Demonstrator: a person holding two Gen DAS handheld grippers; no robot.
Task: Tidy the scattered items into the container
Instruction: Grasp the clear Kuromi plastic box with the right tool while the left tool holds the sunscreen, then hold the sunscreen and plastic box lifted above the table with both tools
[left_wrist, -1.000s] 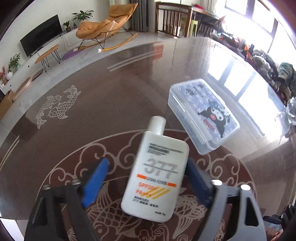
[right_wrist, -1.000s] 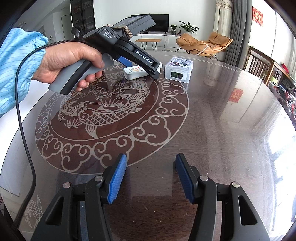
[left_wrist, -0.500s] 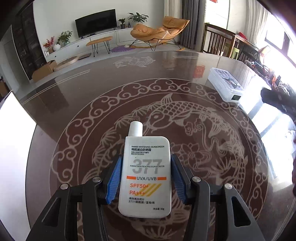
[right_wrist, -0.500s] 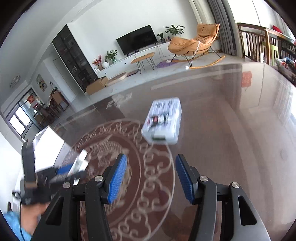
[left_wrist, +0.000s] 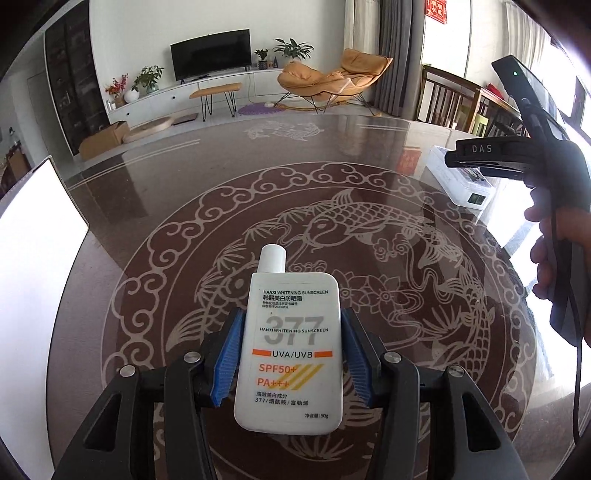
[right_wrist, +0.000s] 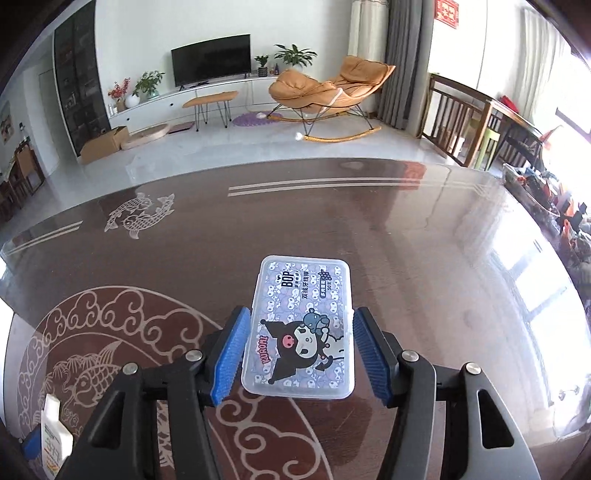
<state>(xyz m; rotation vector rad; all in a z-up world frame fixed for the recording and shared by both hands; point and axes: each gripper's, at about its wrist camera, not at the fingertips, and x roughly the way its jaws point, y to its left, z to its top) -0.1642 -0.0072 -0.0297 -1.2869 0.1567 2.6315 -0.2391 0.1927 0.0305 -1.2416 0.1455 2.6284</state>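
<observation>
While the left gripper (left_wrist: 291, 354) clamps a white sunscreen bottle (left_wrist: 290, 350) between its blue pads (left_wrist: 229, 363), the bottle stands with its cap pointing away from the camera, label facing up, lifted over the fish-and-cloud pattern of the dark glossy bench (left_wrist: 184, 192). Both pads press against the bottle's sides, at about the middle of its length.

From the right wrist view, the right gripper (right_wrist: 299, 354) straddles a clear plastic floss-pick box (right_wrist: 301, 325) with a cartoon character printed on its lid. Its jaws are opening: a narrow gap shows between each pad and the box's long sides, so the box sits between the fingers ungripped, lying flat on the bench. That box lies just outside the ring of cloud scrolls, toward the bench's far half.

At the lower left edge of the right wrist view, the sunscreen bottle appears again, small, beside a blue pad. In the left wrist view the right gripper's dark body (left_wrist: 517, 155) enters from the right edge, held by a person's hand (left_wrist: 550, 251) with a cable hanging below it, and the box (left_wrist: 461, 181) shows partly beneath it.

A white panel (left_wrist: 37, 236) lies at the bench's left edge.
</observation>
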